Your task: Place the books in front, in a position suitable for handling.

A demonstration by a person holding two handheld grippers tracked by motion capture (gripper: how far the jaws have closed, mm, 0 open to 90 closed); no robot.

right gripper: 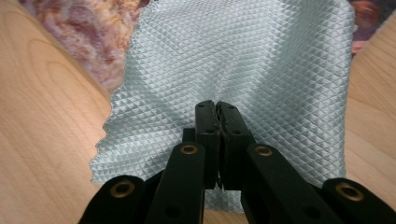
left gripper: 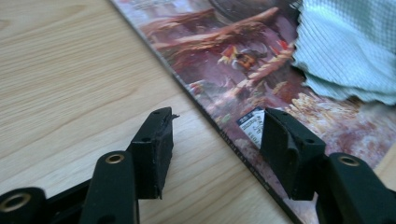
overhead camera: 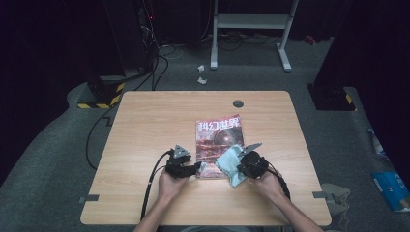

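Right gripper pinches the cloth on the magazine. Left gripper is spread astride the magazine's edge, not clamping, so wiping may slide the magazine.

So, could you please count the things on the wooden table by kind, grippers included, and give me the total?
Magazine with a reddish illustrated cover: 1
Pale blue-green waffle-textured cloth: 1
Black two-jaw grippers: 2, the left gripper open astride the magazine's edge, the right gripper shut on the cloth
Total: 4
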